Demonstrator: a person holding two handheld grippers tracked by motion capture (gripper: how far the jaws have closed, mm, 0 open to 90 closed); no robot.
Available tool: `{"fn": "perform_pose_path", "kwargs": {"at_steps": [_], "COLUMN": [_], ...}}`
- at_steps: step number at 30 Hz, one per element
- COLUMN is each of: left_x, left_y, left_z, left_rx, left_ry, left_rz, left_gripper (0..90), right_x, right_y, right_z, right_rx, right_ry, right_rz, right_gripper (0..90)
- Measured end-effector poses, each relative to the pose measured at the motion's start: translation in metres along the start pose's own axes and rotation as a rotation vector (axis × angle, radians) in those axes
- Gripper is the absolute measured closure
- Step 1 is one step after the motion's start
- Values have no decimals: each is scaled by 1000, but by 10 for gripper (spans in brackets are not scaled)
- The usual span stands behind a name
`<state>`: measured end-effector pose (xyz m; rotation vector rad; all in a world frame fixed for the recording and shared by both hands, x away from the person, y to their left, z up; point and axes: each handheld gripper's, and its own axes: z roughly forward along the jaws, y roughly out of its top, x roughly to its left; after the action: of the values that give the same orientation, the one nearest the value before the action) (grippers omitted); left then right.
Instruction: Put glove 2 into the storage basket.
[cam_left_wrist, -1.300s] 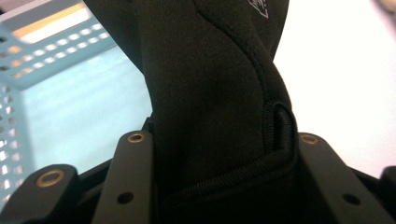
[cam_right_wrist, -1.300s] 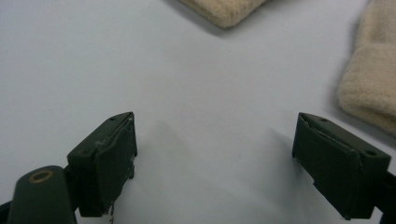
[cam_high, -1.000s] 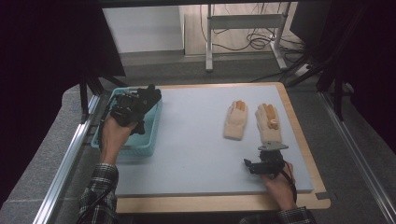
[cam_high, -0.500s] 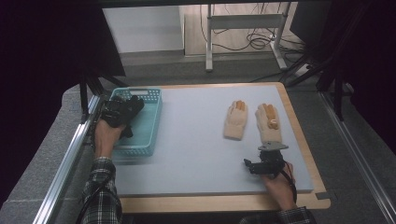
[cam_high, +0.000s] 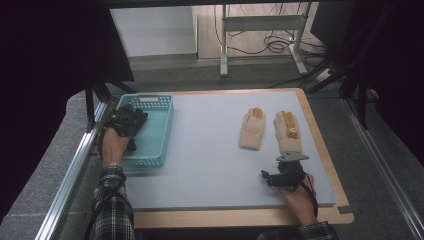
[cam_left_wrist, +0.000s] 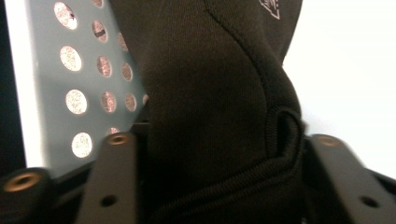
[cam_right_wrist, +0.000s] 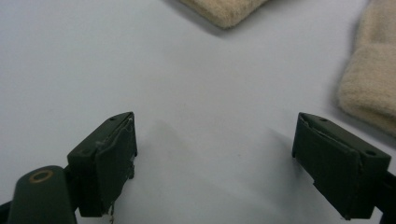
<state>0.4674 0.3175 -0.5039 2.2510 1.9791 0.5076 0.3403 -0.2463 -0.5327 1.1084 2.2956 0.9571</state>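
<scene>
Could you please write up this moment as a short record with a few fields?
Left claw: shut on a black glove, held over the left side of the teal basket
Right claw: open, holding nothing, low over the bare mat
Beige gloves: left beige glove and right beige glove lie flat side by side on the mat, fingers pointing away from the person
Nearest to right claw: the cuff of the right beige glove
Basket: at the mat's left edge, perforated walls
</scene>
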Motion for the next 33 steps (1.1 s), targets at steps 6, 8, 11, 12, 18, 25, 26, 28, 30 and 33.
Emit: {"fn": "perform_pose_path", "kwargs": {"at_steps": [6,8,11,12,18,25,26,28,30,33], "left_x": [2,2,5,7,12,2,0,-3,-5,-8], "left_y": [-3,-5,-6,-7,-11,-15,-16,-17,-19,-22], "left_z": [-3,-8,-13,-16,-33,-46,-48,-51,-54,-59], "left_rx": [-18,-46,-73,-87,-169,-250,-261,-280,-304,-345], "left_ry": [-57,-88,-112,-129,-196,-259,-268,-277,-298,-336], "left_rz": [34,38,27,20,4,30,35,40,41,41], "left_gripper": [234,144,109,97,57,32,30,26,25,25], "right_x": [0,0,0,0,0,0,-1,-1,-1,-1], "right_y": [0,0,0,0,0,0,0,0,0,0], "right_z": [0,0,0,0,0,0,0,0,0,0], "right_rx": [0,0,1,1,1,3,3,3,3,4], "right_ry": [-1,0,0,0,-1,1,2,2,3,4], "right_rz": [0,1,0,0,1,2,4,5,5,7], "right_gripper": [136,136,135,136,135,135,135,135,135,135]}}
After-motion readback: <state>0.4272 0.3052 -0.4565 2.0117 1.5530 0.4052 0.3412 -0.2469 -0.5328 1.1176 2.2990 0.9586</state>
